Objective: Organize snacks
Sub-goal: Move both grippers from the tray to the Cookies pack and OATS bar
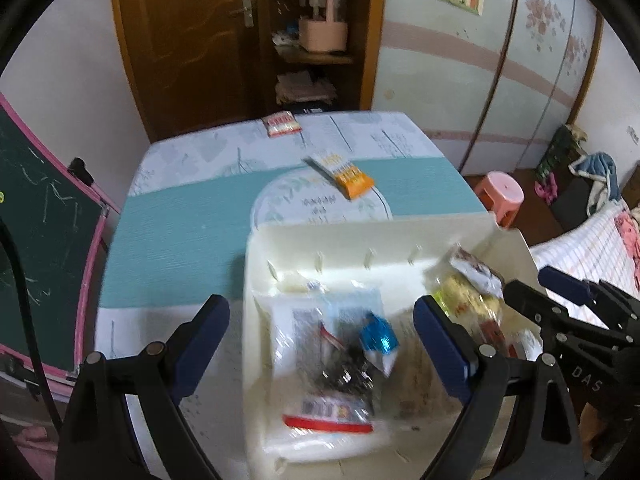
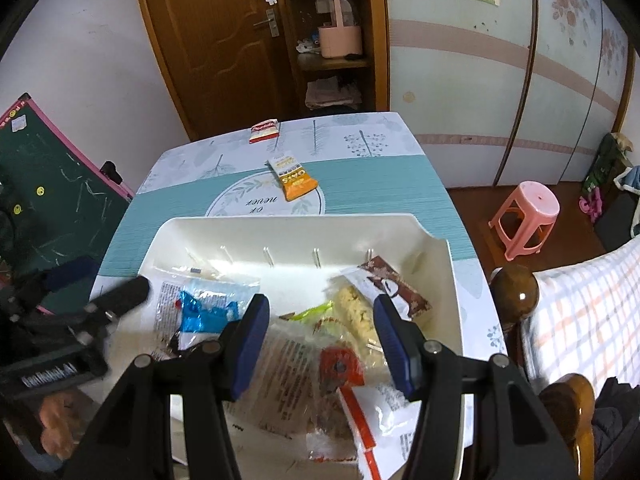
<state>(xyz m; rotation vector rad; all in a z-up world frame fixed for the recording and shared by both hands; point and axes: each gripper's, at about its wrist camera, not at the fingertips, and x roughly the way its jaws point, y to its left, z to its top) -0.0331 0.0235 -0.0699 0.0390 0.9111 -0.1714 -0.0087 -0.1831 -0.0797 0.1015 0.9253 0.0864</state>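
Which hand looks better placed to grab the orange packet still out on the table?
Probably right: the orange packet lies nearly straight ahead of the open right gripper, while it sits off to the right of the left gripper.

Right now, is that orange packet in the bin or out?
Out. The orange packet lies flat on the table, beyond the white bin's far wall, apart from it.

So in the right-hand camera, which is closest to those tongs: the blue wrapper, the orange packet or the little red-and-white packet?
1. Blue wrapper: inside the white bin, just left of the right tongs.
2. Orange packet: on the table beyond the bin, mid-table.
3. Red-and-white packet: at the table's far edge, near the door.
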